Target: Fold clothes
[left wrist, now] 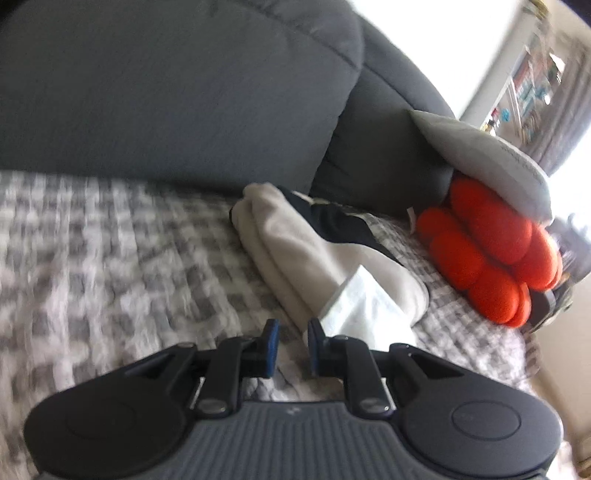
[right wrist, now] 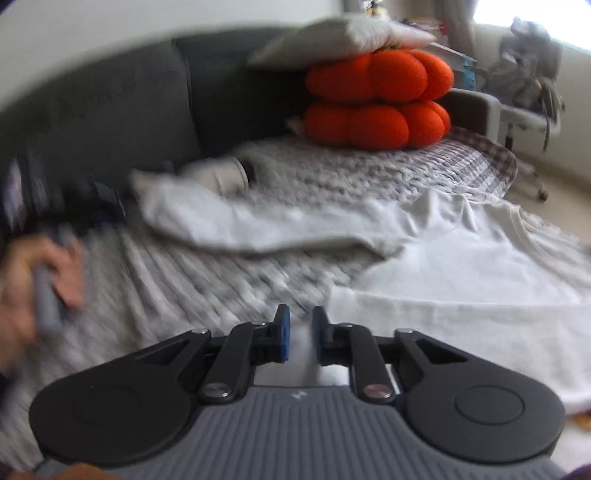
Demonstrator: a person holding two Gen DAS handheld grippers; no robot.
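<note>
My dark grey sofa (left wrist: 166, 92) under a checked throw (right wrist: 332, 173); orange cushions (right wrist: 376, 99) stacked beneath a grey pillow (left wrist: 487, 162); bright window (right wrist: 532, 14) behind.

1. The person's hand (right wrist: 37, 280) at the right wrist view's left edge is motion-smeared and cut off.
2. The gray pillow (left wrist: 491, 162) hides the top of the orange cushions (left wrist: 491, 254).
3. The shelf contents (left wrist: 528, 88) are too blurred to identify.
4. The white shirt (right wrist: 480, 295) runs off the right edge.

Nubby woven blanket (left wrist: 110, 240) — matt cloth
</note>
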